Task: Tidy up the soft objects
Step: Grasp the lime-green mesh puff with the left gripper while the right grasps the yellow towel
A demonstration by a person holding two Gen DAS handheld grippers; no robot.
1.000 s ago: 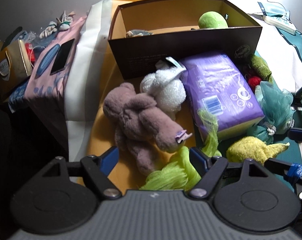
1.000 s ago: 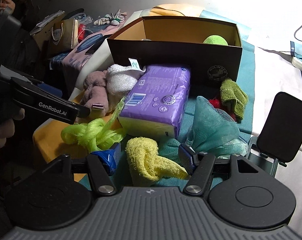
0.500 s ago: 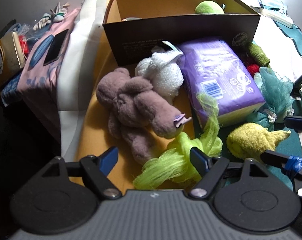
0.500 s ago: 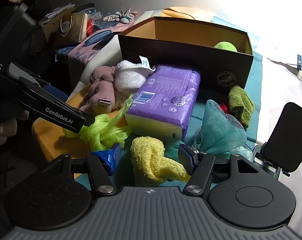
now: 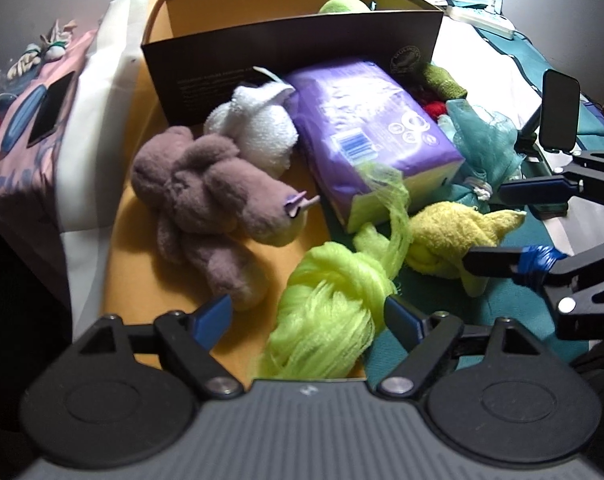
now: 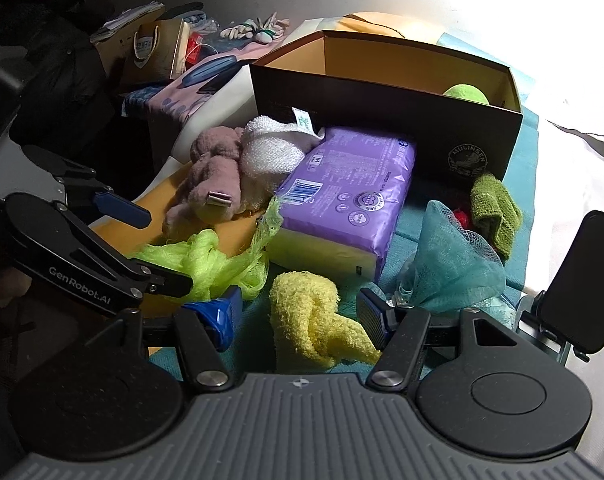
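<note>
1. Mauve plush toy, at 10 o'clock from the left hand-held gripper; lies on the orange cloth, touching the white towel bundle behind it.

2. Lime mesh pouf, at 12 o'clock from the left hand-held gripper, between its blue pads. Jaws stand wide and have just been opening further; the pads do not press on the pouf. A mesh tail runs up against the purple pack.

3. Dark cardboard box, at 12 o'clock beyond the pile, open-topped, a green ball inside at its right end. The purple pack leans against its front wall.

4. Yellow towel, at 12 o'clock from the right hand-held gripper, lying between its spread fingers on the teal cloth. Jaws wide, pads apart from the towel.

5. Teal mesh pouf, at 1 o'clock from the right hand-held gripper, just beside its right finger.

6. Olive-green cloth, at 2 o'clock, near the box's front corner, a red item beside it, too hidden to identify.
</note>
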